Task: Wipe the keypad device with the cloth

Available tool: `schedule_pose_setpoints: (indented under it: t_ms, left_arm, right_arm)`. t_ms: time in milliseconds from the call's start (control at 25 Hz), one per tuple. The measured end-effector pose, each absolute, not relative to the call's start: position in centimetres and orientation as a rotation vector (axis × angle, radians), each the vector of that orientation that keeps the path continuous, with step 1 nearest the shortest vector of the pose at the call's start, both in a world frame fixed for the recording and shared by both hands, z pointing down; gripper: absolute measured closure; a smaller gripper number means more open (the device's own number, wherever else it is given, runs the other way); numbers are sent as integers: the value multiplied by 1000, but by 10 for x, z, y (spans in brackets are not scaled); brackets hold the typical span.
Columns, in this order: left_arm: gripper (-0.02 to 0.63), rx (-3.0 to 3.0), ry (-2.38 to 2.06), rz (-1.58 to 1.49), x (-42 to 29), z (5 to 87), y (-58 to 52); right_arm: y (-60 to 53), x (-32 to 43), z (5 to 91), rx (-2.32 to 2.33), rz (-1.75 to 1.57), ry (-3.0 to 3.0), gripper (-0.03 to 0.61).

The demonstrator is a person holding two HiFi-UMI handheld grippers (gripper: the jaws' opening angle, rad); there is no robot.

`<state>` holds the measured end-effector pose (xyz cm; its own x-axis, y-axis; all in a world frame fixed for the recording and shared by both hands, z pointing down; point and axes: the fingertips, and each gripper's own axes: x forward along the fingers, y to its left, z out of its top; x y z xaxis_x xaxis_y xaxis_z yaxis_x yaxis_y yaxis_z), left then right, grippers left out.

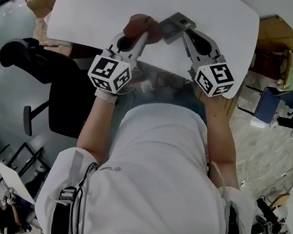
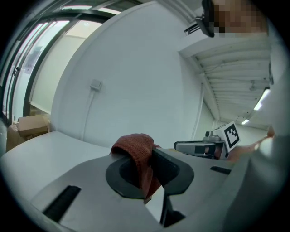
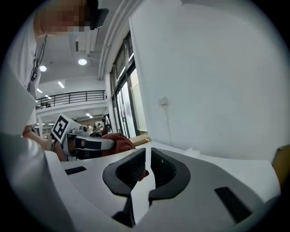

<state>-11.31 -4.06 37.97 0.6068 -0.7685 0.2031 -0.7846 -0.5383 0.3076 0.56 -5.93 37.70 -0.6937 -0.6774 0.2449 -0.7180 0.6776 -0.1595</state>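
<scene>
Keypad device (image 1: 176, 24) sits over the white bench (image 1: 98, 3), at the tips of the right gripper (image 1: 187, 35). Its jaws are pinched together; grip on device unclear. Red-brown cloth (image 1: 141, 27) just left of device, clamped in left gripper (image 1: 139, 35).

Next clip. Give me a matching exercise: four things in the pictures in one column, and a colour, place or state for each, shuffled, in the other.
Things:
1. cloth
2. keypad device
3. right gripper
4. table

Descriptions:
A. white, broad and flat
B. jaws together, nothing seen between them
C. red-brown, pinched in the left gripper
D. grey, just ahead of the two grippers' tips in the head view

Pairs: 1-C, 2-D, 3-B, 4-A
</scene>
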Motion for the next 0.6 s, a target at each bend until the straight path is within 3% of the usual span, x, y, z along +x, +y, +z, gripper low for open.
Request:
schedule_pose_setpoints:
  t_ms: [600]
  left_arm:
    - [569, 2659, -1207, -38, -36, 276, 6]
  right_arm:
    - [-4, 80, 261, 1349, 201, -2872, 529]
